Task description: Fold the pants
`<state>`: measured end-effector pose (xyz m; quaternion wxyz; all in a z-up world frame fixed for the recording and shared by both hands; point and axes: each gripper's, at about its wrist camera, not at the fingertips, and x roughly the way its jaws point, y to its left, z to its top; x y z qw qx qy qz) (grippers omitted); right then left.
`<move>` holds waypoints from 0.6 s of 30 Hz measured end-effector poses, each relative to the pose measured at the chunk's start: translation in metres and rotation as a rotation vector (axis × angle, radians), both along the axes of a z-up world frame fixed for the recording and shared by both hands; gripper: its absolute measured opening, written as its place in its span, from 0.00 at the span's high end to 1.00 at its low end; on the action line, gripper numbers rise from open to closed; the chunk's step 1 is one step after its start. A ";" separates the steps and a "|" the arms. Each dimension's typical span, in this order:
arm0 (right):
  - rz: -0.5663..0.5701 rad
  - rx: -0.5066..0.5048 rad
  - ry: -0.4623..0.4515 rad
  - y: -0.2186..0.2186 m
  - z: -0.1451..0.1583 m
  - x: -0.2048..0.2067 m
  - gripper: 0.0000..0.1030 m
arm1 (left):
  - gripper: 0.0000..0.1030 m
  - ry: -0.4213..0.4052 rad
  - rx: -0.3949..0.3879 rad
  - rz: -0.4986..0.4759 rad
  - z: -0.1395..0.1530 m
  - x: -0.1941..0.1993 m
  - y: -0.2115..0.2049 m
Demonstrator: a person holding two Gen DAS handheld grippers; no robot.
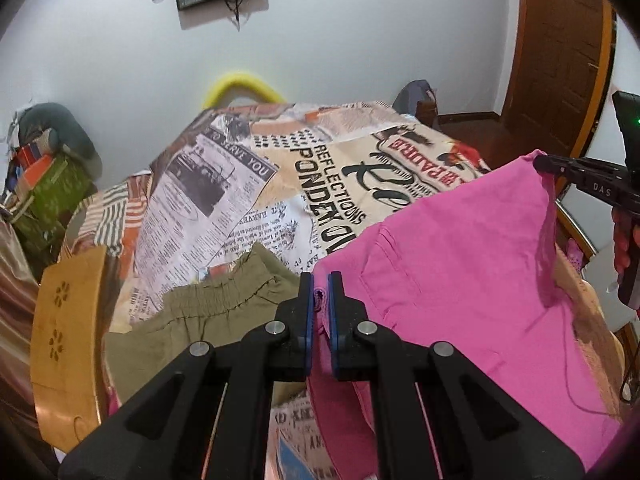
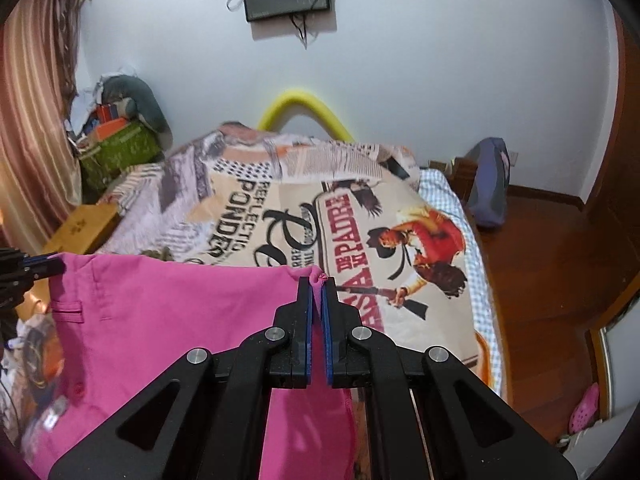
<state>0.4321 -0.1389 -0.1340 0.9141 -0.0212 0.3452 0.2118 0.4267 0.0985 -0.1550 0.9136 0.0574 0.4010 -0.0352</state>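
The pink pants [image 1: 460,264] hang stretched by the waistband between my two grippers, above the bed. My left gripper [image 1: 319,280] is shut on one corner of the waistband. My right gripper [image 2: 318,282] is shut on the other corner; it also shows at the far right of the left wrist view [image 1: 540,162]. In the right wrist view the pink pants [image 2: 168,320] spread to the left, with a belt loop showing, as far as the left gripper [image 2: 56,266] at the edge. The legs hang down out of sight.
The bed carries a newspaper-print cover [image 1: 280,184], [image 2: 280,216]. An olive green garment [image 1: 208,312] lies on it near the left gripper. A wooden footboard [image 1: 64,344] stands at left. Boxes [image 2: 120,148] are piled far left. Wooden floor [image 2: 552,264] and a door [image 1: 560,48] are at right.
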 end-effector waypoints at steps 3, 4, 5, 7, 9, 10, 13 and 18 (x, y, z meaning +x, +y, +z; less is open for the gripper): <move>0.002 0.026 -0.012 -0.006 0.013 -0.019 0.97 | 0.94 -0.014 0.011 -0.010 0.015 -0.021 -0.007; 0.007 0.037 -0.012 -0.009 0.017 -0.028 0.97 | 0.94 -0.018 0.014 -0.012 0.018 -0.027 -0.009; 0.008 0.040 -0.015 -0.010 0.020 -0.034 0.97 | 0.94 -0.022 0.015 -0.016 0.022 -0.035 -0.012; 0.008 0.040 -0.027 -0.014 0.026 -0.049 0.97 | 0.94 -0.026 0.018 -0.019 0.028 -0.050 -0.016; 0.011 0.038 -0.036 -0.018 0.032 -0.064 0.97 | 0.94 -0.028 0.023 -0.020 0.032 -0.064 -0.018; 0.012 0.038 -0.039 -0.020 0.033 -0.070 0.97 | 0.94 -0.029 0.026 -0.020 0.033 -0.068 -0.019; 0.007 0.049 -0.041 -0.030 0.036 -0.091 0.97 | 0.94 -0.031 0.032 -0.021 0.035 -0.091 -0.022; 0.001 0.068 -0.021 -0.045 0.031 -0.120 0.97 | 0.94 -0.032 0.023 -0.032 0.034 -0.126 -0.023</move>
